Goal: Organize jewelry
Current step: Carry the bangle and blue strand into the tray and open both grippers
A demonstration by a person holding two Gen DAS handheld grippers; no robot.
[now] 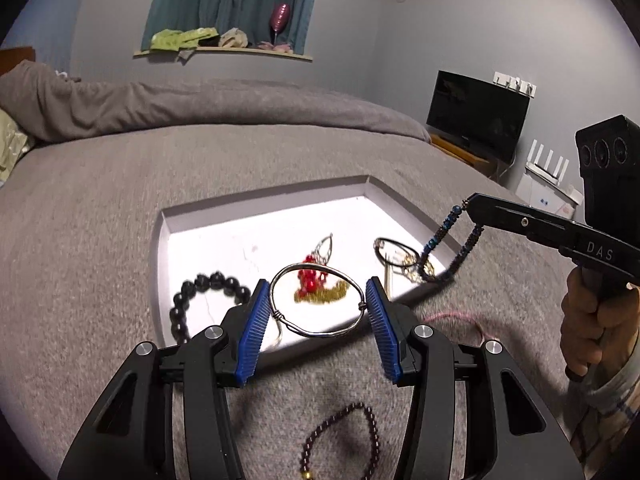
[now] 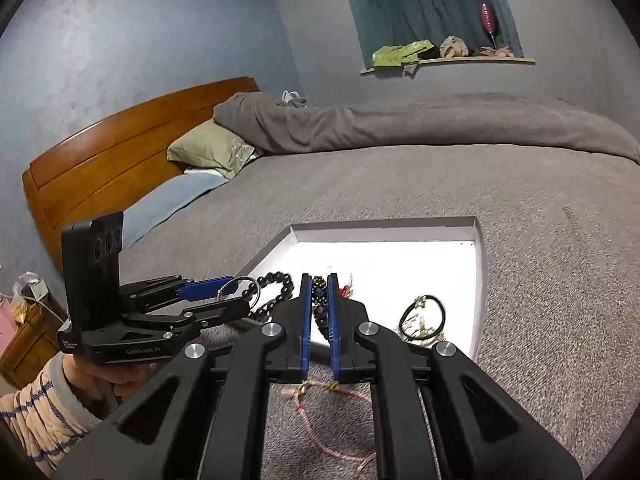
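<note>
A shallow white tray (image 1: 192, 224) lies on the grey bed. In it are a black bead bracelet (image 1: 200, 292), a red and gold piece (image 1: 316, 284) and a dark cord piece (image 1: 396, 256). My left gripper (image 1: 317, 308) is shut on a silver wire bangle (image 1: 320, 334), which spans its pads above the tray's near edge. My right gripper (image 2: 319, 280) is shut on a blue and brown beaded bracelet (image 2: 320, 300); in the left wrist view the bracelet (image 1: 440, 240) hangs over the tray's right side.
A dark bead bracelet (image 1: 340, 440) and a pink cord bracelet (image 2: 320, 420) lie on the grey bedcover (image 1: 100, 240) in front of the tray. Pillows (image 2: 208, 148) and a wooden headboard (image 2: 100, 168) stand far left. A TV (image 1: 476, 116) stands at the right.
</note>
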